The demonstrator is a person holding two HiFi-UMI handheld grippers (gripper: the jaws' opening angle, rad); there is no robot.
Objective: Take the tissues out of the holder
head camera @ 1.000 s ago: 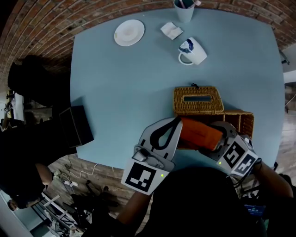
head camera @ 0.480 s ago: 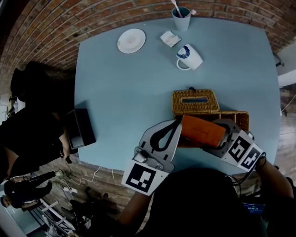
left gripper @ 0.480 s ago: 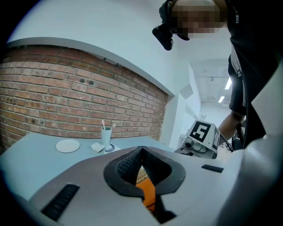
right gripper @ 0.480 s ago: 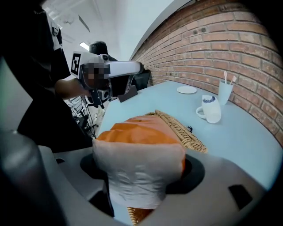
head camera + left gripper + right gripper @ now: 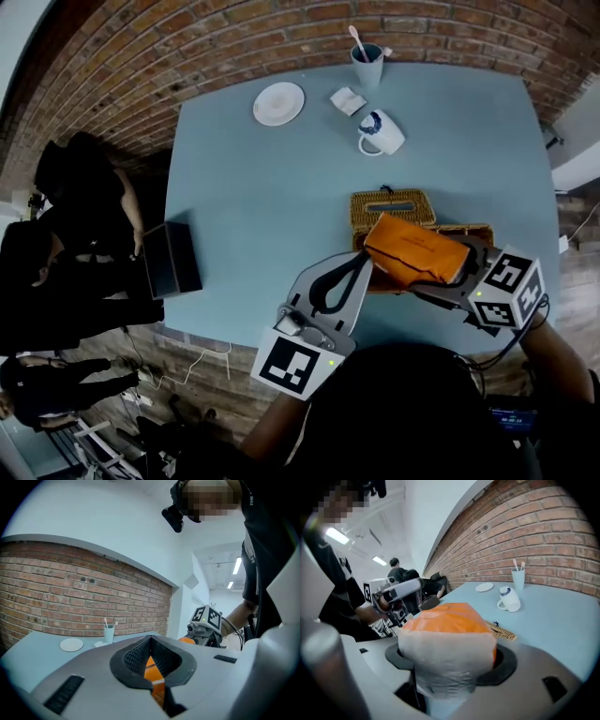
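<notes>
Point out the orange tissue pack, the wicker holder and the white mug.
orange tissue pack [image 5: 412, 251]: head view, top face.
wicker holder [image 5: 394, 216]: head view, woven wall.
white mug [image 5: 382, 134]: head view, body.

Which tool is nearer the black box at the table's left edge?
Left. The left tool lies right of the black box, gripping the orange tissue pack; the right tool grips the pack's far end, farther away.

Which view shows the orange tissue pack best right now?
Head view: the whole orange tissue pack shows, held between both sets of jaws near the wicker holder. Right gripper view shows only its near end, filling the jaws. Left gripper view shows just an orange sliver.
</notes>
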